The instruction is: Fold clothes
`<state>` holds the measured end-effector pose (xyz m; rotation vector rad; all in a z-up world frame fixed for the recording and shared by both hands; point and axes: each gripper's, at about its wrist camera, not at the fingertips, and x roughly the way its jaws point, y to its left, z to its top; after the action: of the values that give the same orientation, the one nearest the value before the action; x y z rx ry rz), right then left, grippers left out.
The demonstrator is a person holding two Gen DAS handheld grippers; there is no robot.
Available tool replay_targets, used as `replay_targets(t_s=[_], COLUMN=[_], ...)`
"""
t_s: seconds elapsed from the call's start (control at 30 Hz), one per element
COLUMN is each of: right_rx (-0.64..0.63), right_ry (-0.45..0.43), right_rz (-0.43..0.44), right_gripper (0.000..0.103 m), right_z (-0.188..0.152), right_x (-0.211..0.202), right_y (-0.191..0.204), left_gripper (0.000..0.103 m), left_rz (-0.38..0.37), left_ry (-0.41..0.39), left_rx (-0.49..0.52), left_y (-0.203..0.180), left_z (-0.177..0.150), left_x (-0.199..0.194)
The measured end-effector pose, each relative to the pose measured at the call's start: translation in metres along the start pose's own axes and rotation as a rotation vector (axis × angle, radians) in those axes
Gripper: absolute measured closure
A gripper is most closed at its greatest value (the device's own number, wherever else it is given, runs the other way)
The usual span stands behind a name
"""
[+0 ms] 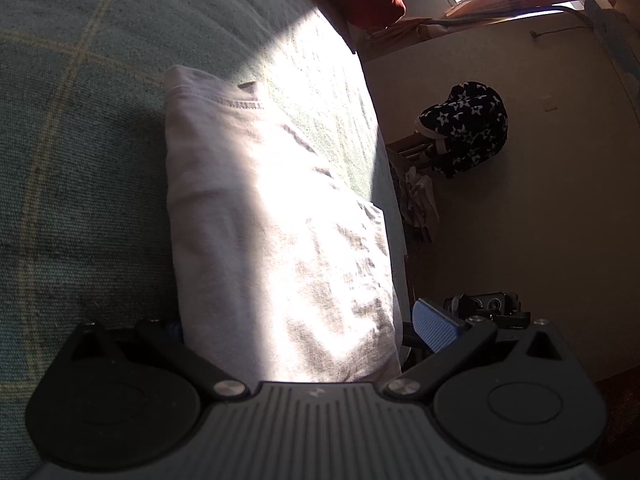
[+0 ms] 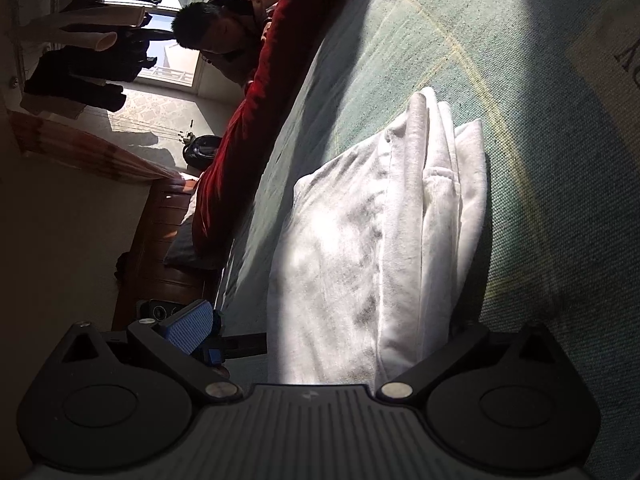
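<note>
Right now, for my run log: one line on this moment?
stage: near done | white garment: folded on green bedspread | left gripper, right gripper: jaws open astride it

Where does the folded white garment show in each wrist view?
Left wrist: folded white garment fills the centre, running up from between the open fingers.
Right wrist: it lies centre-right, stacked folds along its right edge.
Shared landmark: green plaid bedcover beneath it.

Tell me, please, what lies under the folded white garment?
The folded white garment rests on a green bed cover with thin yellow lines. The cover shows all around it; the part directly beneath is hidden, as is one finger of each open gripper.
</note>
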<state>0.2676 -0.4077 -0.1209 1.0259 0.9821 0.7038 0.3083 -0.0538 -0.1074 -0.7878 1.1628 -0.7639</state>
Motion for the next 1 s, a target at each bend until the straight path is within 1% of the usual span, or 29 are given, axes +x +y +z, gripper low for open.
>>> replay_targets(t_s=[0.13,0.2,0.43,0.67,1.0], right_rx=[-0.003,-0.016,-0.074,-0.108,-0.155], right_ry=[0.000,0.004,0.028,0.054,0.124], right_rz=[0.014,0.014,0.021,0.037,0.031], right_gripper=[0.000,0.000,0.000,0.000,0.000], right_z=[0.001,0.000,-0.006,-0.016,-0.038], right_x=[-0.001,-0.002,-0.002,0.008,0.044], right_y=[0.008,0.014,0.039,0.062,0.095], left_gripper=[0.001,0.001,0.001,0.001,0.001], left_rz=[-0.024,-0.026,-0.002,-0.001,0.011], left_ry=[-0.009,-0.010,-0.026,-0.066,-0.120], left_rx=[0.001,0.020,0.077,0.082,0.076], left_y=[-0.007,-0.013,-0.028,-0.025,-0.011], left_z=[0.002,0.002,-0.004,-0.016,-0.027], left_x=[-0.001,-0.002,-0.016,-0.052,-0.102])
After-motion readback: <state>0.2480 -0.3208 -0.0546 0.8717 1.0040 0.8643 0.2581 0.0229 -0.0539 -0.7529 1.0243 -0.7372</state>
